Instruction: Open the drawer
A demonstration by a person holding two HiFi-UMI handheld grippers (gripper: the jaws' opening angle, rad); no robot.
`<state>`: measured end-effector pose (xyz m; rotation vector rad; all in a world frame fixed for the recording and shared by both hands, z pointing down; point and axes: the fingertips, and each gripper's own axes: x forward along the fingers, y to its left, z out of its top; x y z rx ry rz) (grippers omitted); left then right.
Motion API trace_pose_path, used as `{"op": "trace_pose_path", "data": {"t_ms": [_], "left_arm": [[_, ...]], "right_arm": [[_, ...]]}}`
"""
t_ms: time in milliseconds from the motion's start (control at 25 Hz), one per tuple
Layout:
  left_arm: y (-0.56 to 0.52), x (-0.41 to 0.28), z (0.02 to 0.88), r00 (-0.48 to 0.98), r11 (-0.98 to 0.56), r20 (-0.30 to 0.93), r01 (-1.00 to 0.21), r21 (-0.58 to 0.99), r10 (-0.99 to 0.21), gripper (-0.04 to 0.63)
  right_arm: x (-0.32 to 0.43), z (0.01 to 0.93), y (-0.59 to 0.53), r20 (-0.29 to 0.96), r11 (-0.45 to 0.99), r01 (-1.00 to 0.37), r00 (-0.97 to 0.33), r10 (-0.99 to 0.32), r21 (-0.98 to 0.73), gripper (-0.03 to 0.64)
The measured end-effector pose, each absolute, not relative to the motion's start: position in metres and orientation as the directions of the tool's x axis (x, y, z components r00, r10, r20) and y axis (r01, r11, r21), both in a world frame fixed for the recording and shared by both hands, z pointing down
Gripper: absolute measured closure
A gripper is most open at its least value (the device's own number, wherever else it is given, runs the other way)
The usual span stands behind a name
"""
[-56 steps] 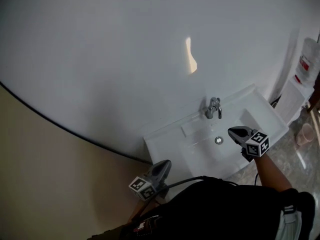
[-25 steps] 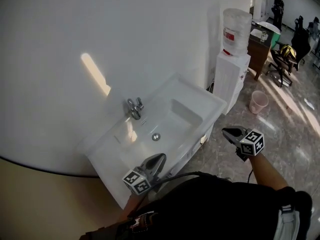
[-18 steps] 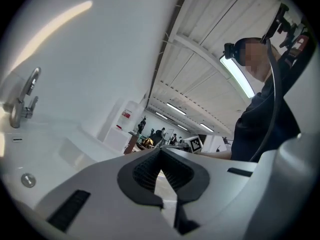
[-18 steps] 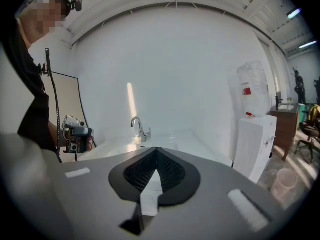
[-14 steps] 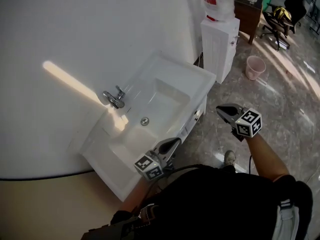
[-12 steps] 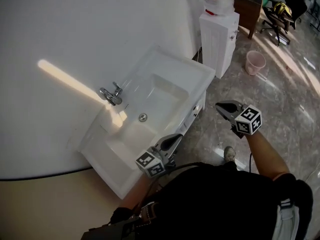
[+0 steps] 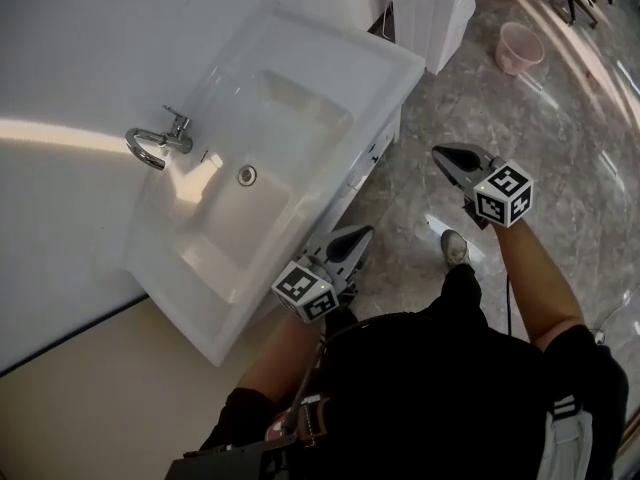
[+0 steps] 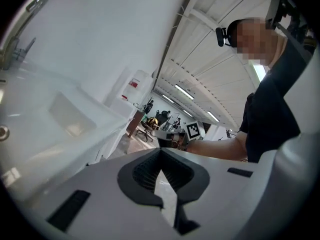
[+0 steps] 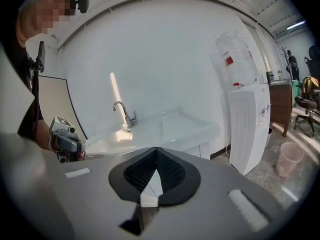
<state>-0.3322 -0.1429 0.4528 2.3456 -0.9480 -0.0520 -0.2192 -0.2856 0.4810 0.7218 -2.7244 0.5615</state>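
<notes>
Your left tool (image 7: 360, 234) and right tool (image 7: 441, 154) are shut and empty; unopened, they'll skid off the drawer (image 7: 379, 147) at twelve o'clock.

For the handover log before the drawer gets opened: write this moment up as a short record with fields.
left tongs: shut, empty, in the air near the cabinet front
right tongs: shut, empty, over the floor
washbasin: white, tap at the wall side
cabinet front: under the washbasin, no drawer pulled out
beyond the washbasin: water dispenser, pink bucket
task state: drawer not yet touched
</notes>
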Motion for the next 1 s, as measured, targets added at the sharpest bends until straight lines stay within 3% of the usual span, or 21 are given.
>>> {"op": "trace_pose_path", "data": {"t_ms": [360, 1000], "left_arm": [[-0.163, -0.309, 0.578, 0.758, -0.525, 0.242, -0.609, 0.594, -0.606, 0.595], [-0.215, -0.311, 0.724, 0.671, -0.466, 0.304, -0.709, 0.529, -0.676, 0.595]], "right_arm": [[-0.232, 0.609, -0.298, 0.381, 0.787, -0.529, -0.831, -0.405, -0.318, 0.615], [-0.254, 0.792, -0.308, 0.424, 0.785, -0.515, -0.831, -0.360, -0.345, 0.592]]}}
